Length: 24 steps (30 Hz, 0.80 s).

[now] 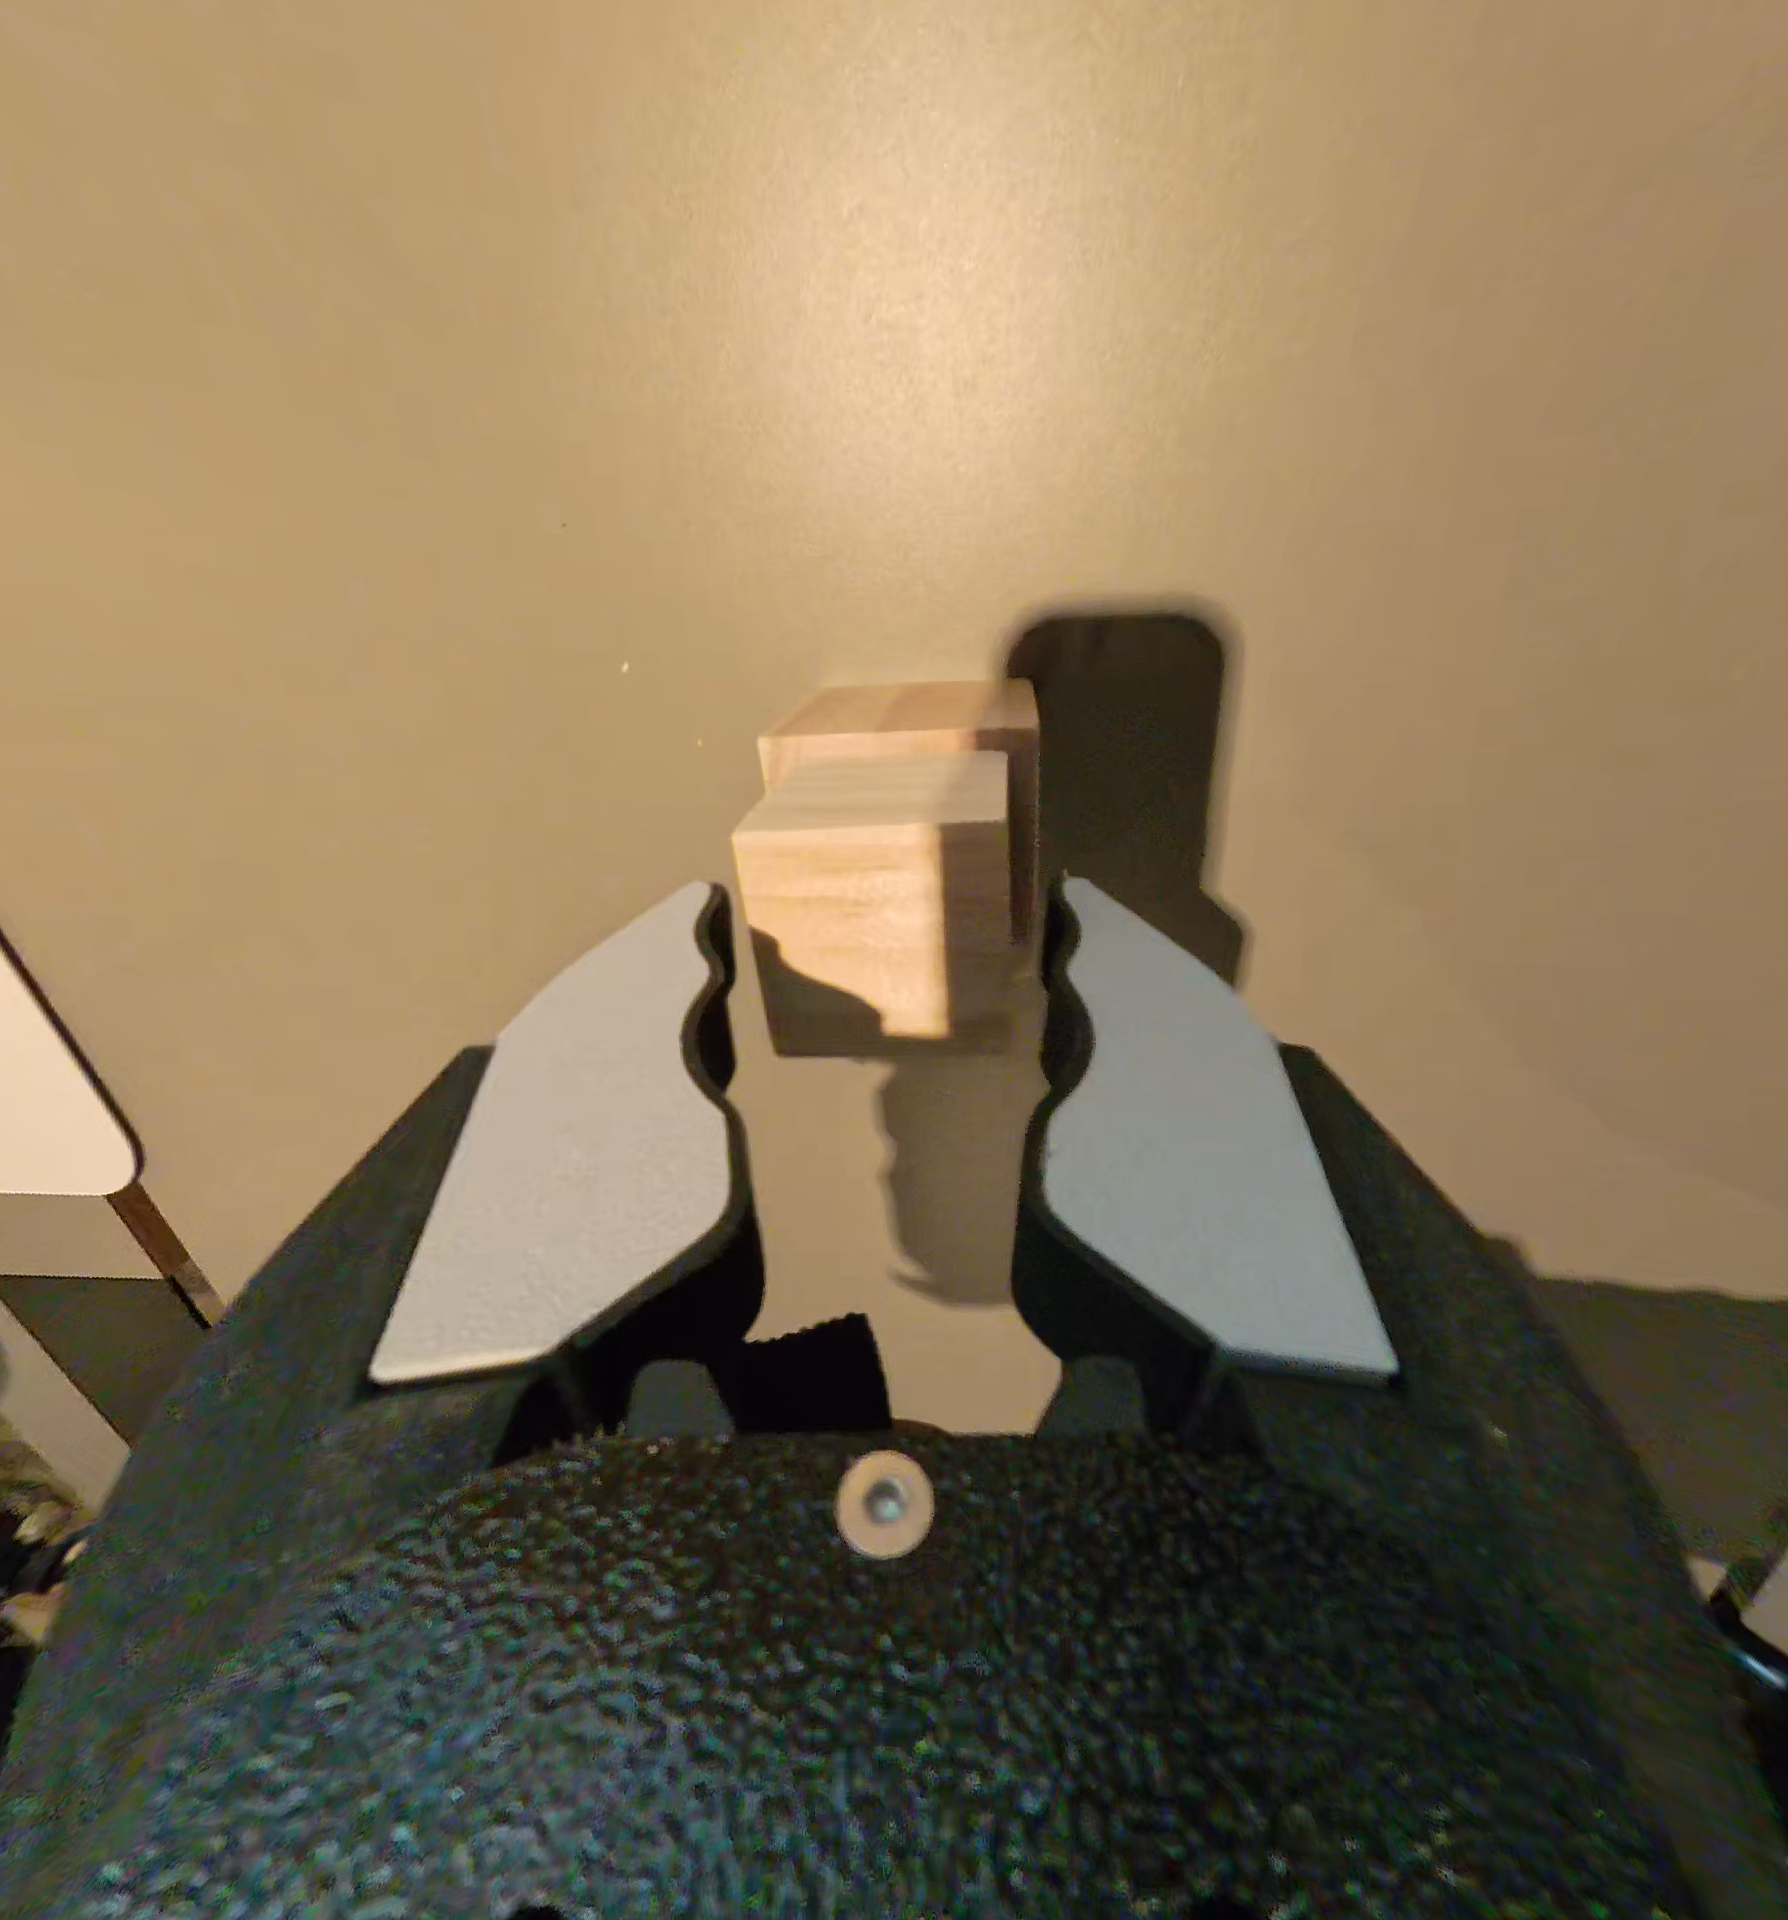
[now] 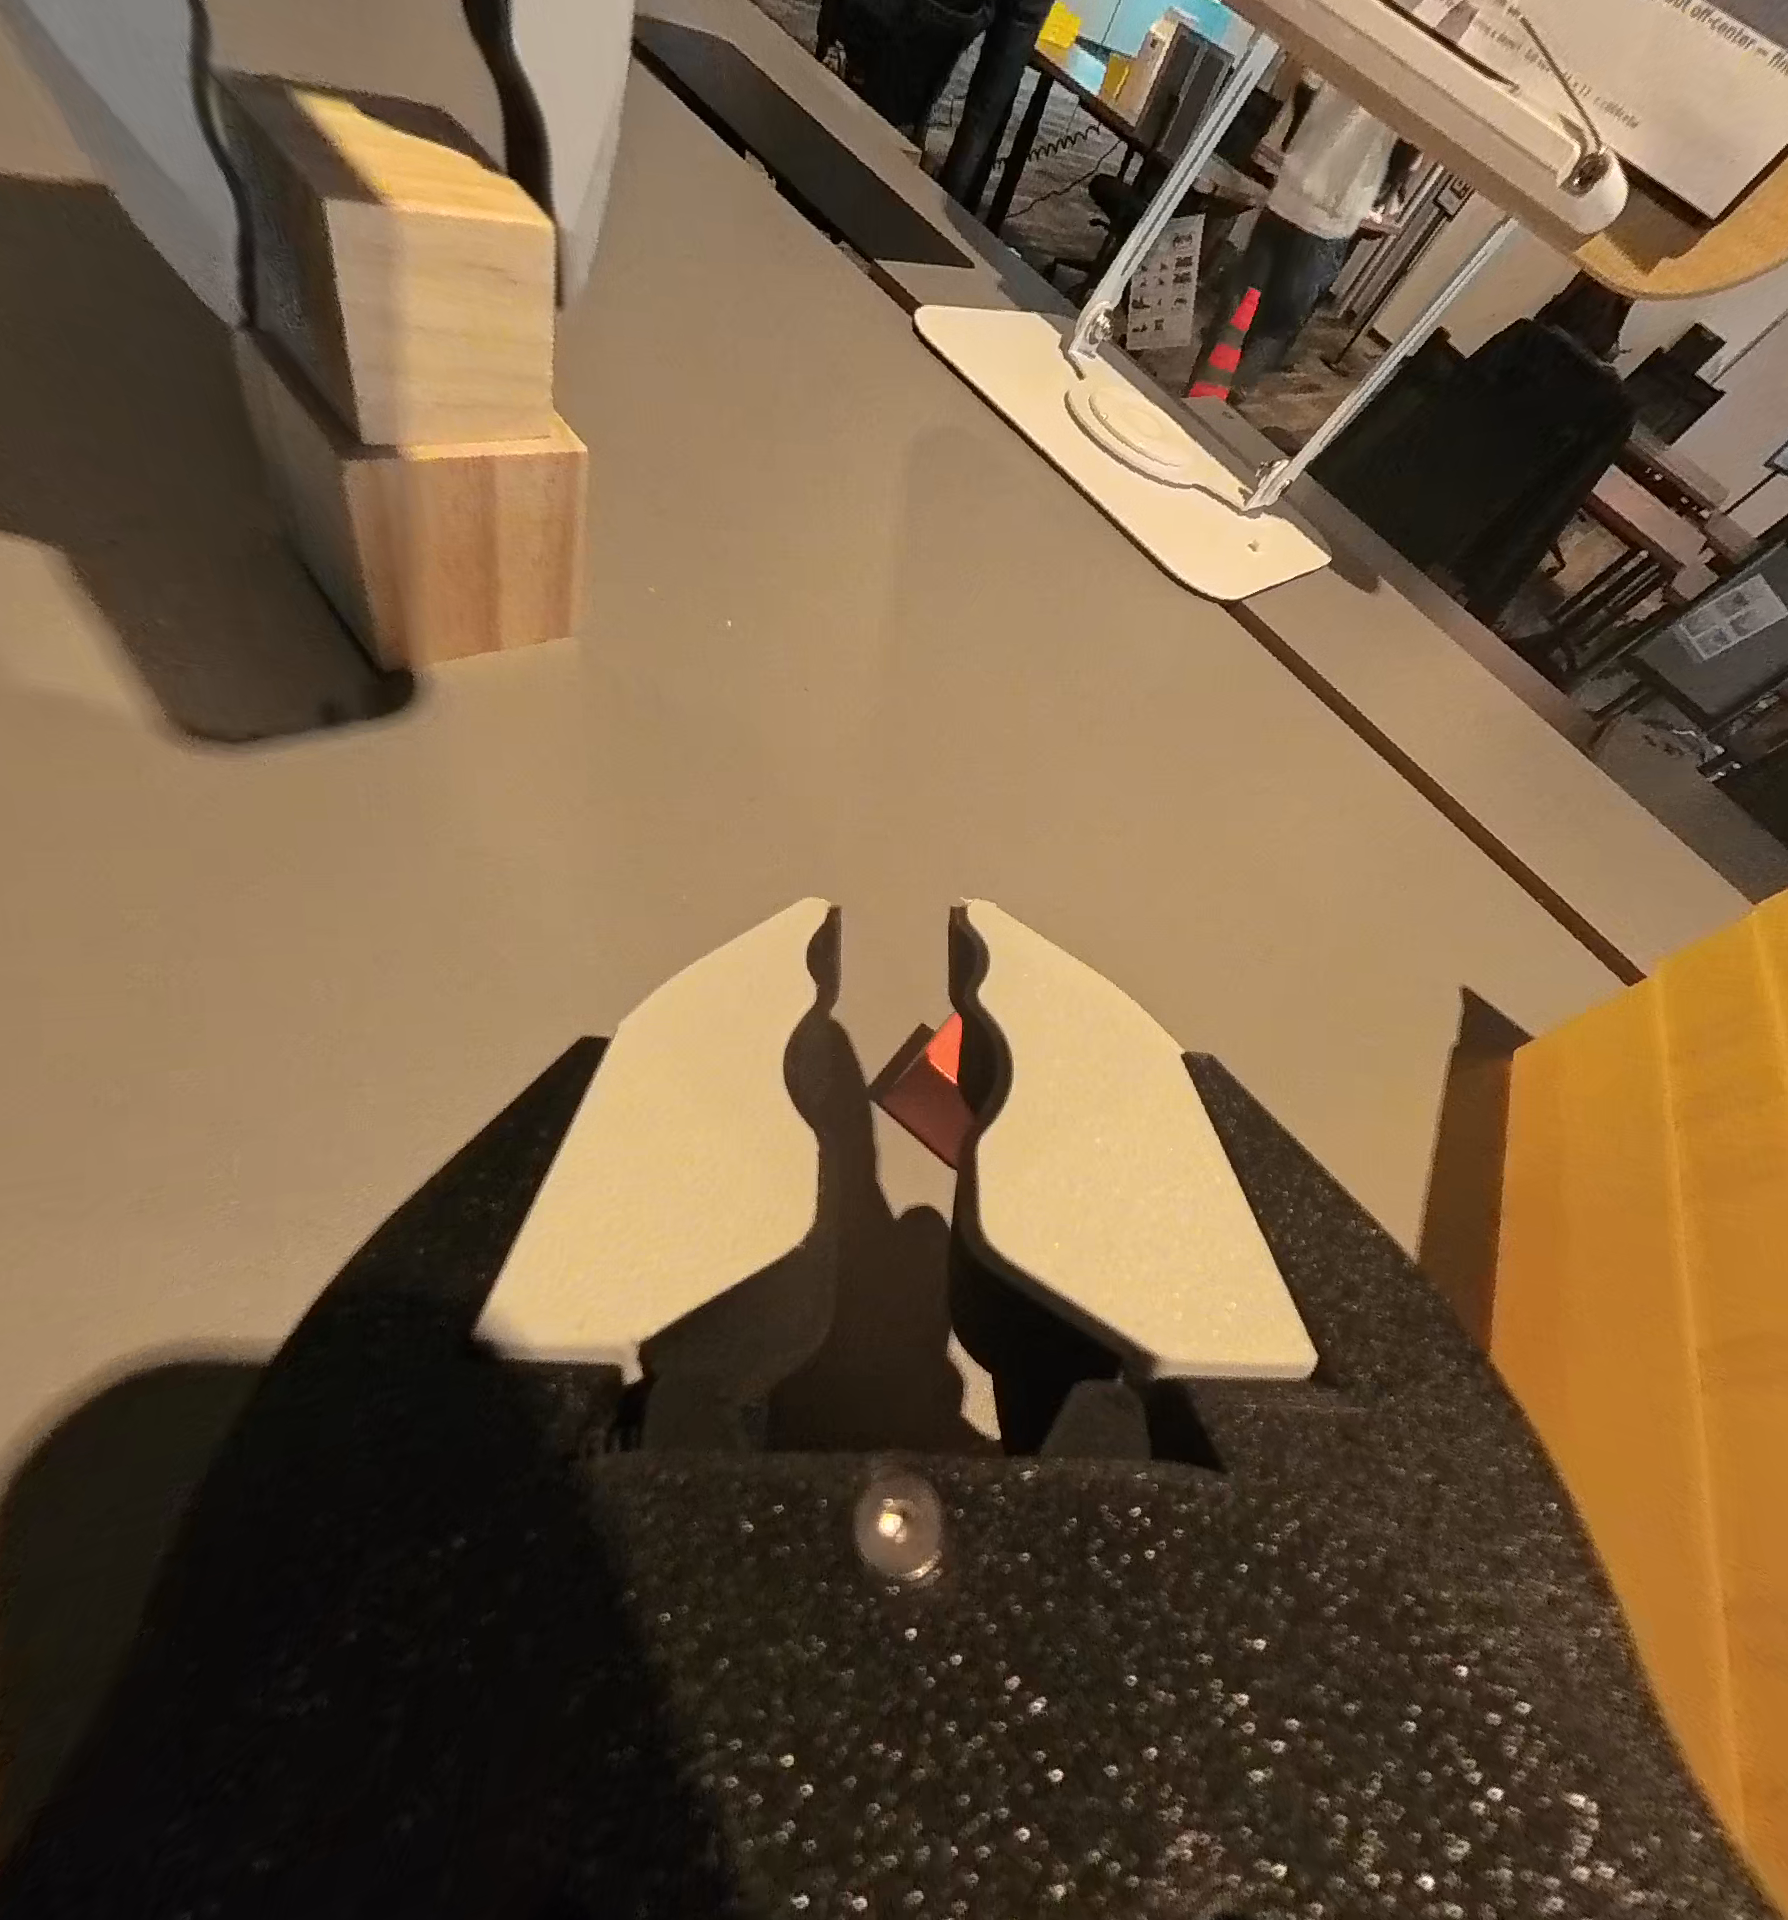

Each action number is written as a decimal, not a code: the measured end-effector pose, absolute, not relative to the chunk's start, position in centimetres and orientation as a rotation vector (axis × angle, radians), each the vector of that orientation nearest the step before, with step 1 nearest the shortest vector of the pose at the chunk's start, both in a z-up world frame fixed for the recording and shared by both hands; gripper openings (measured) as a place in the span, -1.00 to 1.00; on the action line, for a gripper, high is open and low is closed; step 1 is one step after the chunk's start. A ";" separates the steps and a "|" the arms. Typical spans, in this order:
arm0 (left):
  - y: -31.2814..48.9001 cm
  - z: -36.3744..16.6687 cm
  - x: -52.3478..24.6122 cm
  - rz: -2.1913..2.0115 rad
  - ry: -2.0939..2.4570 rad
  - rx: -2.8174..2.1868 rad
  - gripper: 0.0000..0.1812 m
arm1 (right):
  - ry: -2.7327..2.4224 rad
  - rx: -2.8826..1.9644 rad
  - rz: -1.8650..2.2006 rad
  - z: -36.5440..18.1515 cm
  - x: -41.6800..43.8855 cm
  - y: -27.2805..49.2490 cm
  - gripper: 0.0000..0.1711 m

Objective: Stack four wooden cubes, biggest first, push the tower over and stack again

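1. Nearest the left wrist camera, the left gripper [image 1: 885, 914] points forward over a beige table [image 1: 973, 364], its two pale fingers [image 1: 599, 1122] spread wide.
2. Just past its fingertips stands a smaller wooden cube [image 1: 848, 914], and whether the tips touch it cannot be told.
3. That cube sits on a larger wooden cube [image 1: 900, 717], slightly offset.
4. From the right wrist view, the right gripper [image 2: 895, 920] hovers low over the table, fingers a little apart, gripping nothing.
5. A small red block [image 2: 929, 1086] lies on the table beneath its fingers.
6. A yellow bin [image 2: 1700, 1299] stands close on the right.
7. Farther left, the stacked cubes appear.
8. Beyond, a white lamp base [image 2: 1129, 457] rests at the table's far edge.
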<state>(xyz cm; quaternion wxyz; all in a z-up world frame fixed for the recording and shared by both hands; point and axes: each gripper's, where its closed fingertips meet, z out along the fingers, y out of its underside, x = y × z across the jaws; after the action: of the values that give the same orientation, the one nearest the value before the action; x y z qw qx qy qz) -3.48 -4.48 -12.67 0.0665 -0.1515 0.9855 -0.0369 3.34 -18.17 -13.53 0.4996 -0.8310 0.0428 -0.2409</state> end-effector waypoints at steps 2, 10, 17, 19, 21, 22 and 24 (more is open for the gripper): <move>-4.6 -12.0 -3.6 -0.190 2.945 -0.490 -0.32 | 0.104 -2.009 -0.583 -13.5 3.3 -18.2 -0.77; -3.3 -3.8 -2.0 -1.240 2.092 -0.729 -0.17 | 0.191 -1.986 -0.587 -13.2 4.8 -19.7 -0.76; 2.0 -7.3 -3.5 -1.266 1.665 -0.859 -0.23 | 0.462 -1.978 -0.425 -13.5 6.6 -21.8 -0.68; 2.3 -7.5 -4.0 -1.286 1.600 -0.866 -0.26 | 0.519 -2.021 -0.385 -14.3 6.7 -21.7 -0.64; 2.4 -7.6 -4.4 -1.332 1.540 -0.880 -0.28 | 0.572 -2.064 -0.347 -15.1 6.4 -21.4 -0.58; 2.3 -7.9 -4.5 -1.348 1.532 -0.887 -0.29 | 0.594 -2.084 -0.323 -15.4 6.1 -21.1 -0.55; 2.2 -8.0 -4.5 -1.315 1.542 -0.888 -0.30 | 0.643 -2.127 -0.317 -16.1 5.7 -20.7 -0.48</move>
<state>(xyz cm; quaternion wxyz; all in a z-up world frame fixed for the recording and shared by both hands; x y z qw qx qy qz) -4.45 2.17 -8.04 0.4481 -0.3589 0.6229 -0.5314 5.72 -20.66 -16.12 0.4338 -0.8538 0.2582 -0.1274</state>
